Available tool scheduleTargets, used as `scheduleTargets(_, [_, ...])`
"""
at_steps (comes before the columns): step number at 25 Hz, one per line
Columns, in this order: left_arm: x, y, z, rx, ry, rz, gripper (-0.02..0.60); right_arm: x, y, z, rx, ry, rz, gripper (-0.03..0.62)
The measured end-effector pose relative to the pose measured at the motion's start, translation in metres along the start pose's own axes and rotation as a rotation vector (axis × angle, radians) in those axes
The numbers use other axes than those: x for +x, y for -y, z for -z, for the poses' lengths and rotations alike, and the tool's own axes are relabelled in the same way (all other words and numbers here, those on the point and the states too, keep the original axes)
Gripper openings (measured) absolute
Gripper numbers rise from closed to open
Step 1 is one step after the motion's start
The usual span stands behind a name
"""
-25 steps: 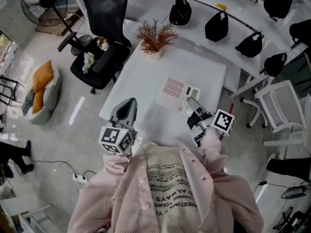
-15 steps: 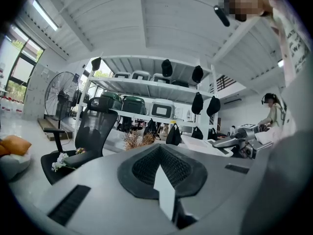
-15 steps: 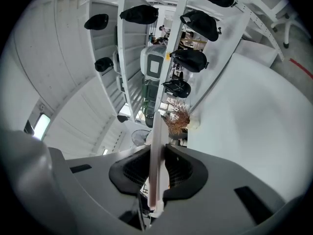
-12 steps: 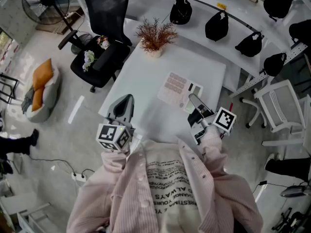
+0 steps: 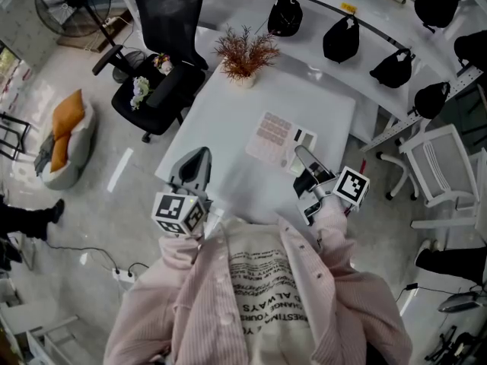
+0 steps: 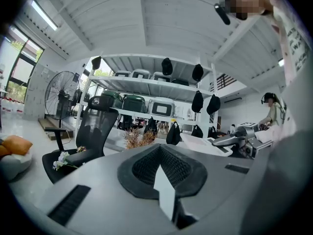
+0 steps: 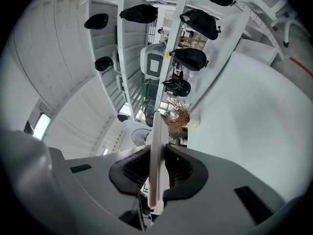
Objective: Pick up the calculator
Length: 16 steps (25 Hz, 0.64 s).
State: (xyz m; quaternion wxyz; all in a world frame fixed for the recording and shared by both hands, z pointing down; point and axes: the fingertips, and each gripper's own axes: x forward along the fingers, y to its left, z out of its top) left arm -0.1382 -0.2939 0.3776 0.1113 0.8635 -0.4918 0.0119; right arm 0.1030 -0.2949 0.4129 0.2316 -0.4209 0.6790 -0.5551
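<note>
The calculator [image 5: 275, 138], a flat pink-and-white slab with a small dark display, is over the white table [image 5: 221, 128] to the right of its middle. My right gripper [image 5: 303, 157] is shut on its near right corner. In the right gripper view the calculator [image 7: 157, 155] shows edge-on between the pads of my right gripper [image 7: 155, 173], roughly parallel to the tabletop. Whether it is off the surface I cannot tell. My left gripper [image 5: 196, 162] hovers at the table's near left edge, jaws together and holding nothing. The left gripper view shows the left gripper [image 6: 164, 180] pointing across the table.
A dried red plant in a pot [image 5: 243, 55] stands at the table's far edge. A black office chair [image 5: 160, 44] is at the far left and a white chair [image 5: 441, 166] at the right. Black bags [image 5: 340, 40] hang along the shelf behind.
</note>
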Motion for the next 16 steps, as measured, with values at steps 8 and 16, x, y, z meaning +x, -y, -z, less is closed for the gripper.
scheduleTargets(8, [0.0005,0.0008,0.0023,0.001,-0.008,-0.004,0.001,0.0007,0.0017,0.0004,0.006,-0.007,0.007,0.061])
scheduleTargets(16, [0.0003,0.0007,0.0047,-0.003,-0.022,0.001,0.001,0.0025,0.0005,0.0047,0.012,-0.009,0.009,0.061])
